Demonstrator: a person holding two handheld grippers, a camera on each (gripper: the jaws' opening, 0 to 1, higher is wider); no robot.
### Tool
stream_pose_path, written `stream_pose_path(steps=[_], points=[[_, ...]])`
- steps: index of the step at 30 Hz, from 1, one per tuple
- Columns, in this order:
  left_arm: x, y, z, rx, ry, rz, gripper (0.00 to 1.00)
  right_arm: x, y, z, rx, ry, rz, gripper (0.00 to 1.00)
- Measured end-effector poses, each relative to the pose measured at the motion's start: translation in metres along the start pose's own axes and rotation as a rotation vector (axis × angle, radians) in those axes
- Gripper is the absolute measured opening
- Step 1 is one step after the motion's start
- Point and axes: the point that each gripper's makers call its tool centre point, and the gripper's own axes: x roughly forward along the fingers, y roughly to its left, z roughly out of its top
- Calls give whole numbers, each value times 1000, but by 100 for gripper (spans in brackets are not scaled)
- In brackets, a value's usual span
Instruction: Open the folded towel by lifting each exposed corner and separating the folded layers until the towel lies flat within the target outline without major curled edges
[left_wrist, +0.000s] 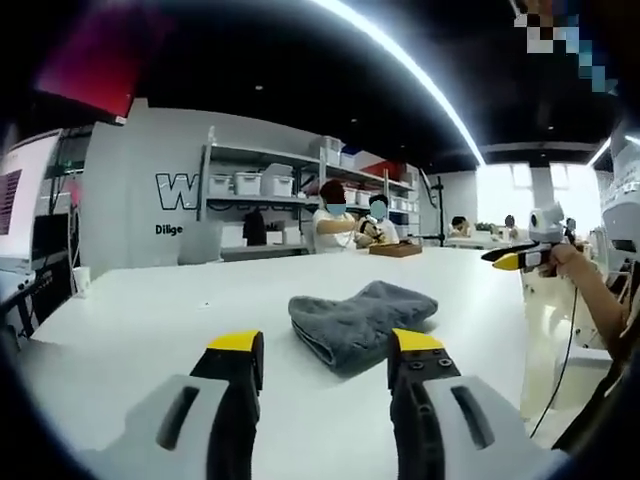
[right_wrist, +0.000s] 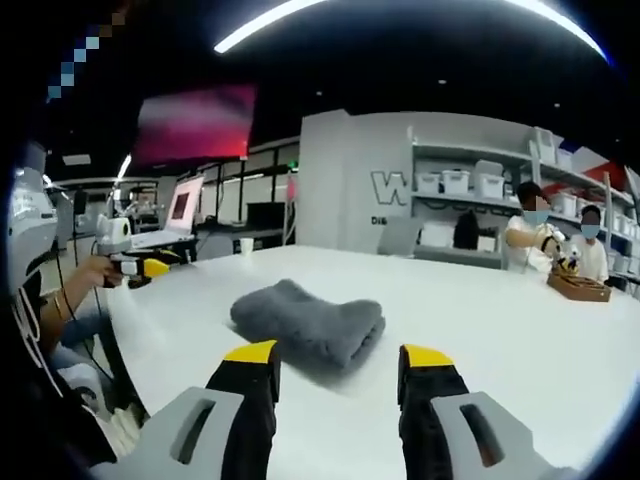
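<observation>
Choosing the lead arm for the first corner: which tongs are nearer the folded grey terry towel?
Right, only marginally: the right tongs sit open just short of the folded grey terry towel; the left tongs likewise, with the towel looking slightly smaller there.

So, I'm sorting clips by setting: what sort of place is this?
Probably a lab or workshop, not a home: shelves of white bins against the wall, people working at the far end of a long white table, and laptops on side benches.
</observation>
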Motion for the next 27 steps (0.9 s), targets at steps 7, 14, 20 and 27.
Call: stream_pose_path(steps=[7, 14, 20, 27], points=[[14, 4, -7, 44, 29, 13, 49, 12, -1, -8, -57, 58, -16, 42], [14, 14, 10, 39, -3, 6, 49, 20, 4, 1, -30, 2, 26, 37], [13, 28, 21, -40, -62, 23, 49, 30, 4, 13, -63, -31, 44, 37], [21, 29, 27, -91, -94, -15, 48, 43, 12, 25, -113, -23, 100, 36]])
